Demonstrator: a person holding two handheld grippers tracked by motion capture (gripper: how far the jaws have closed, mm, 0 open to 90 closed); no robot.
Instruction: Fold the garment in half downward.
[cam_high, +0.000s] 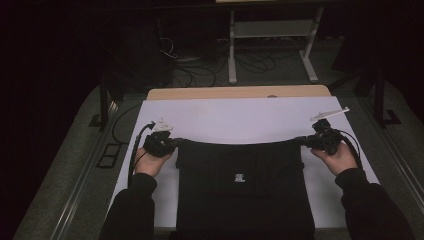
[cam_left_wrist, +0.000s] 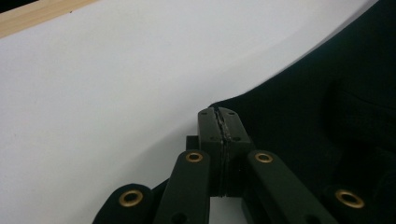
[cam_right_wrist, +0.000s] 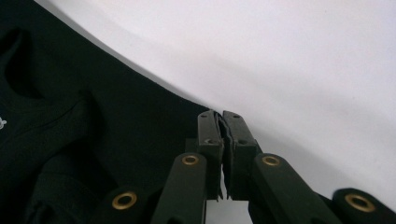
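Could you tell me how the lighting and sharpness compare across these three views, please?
High view: dim, room dark, black garment nearly featureless on the white table. Left gripper view: bright table, soft shadow under the cloth. Right gripper view: the same, with jaws sharp and cloth folds faint.

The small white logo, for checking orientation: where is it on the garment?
In the high view, the white logo sits mid-front on the black garment, between both hands.

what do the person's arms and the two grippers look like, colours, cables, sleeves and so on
Both forearms wear long black sleeves, with the hands bare. The left gripper and right gripper are black, and each carries a pale grey three-cornered plate on top and trails a black cable. In the gripper views the jaws are flat black blocks on black link arms with brass-coloured rivets.
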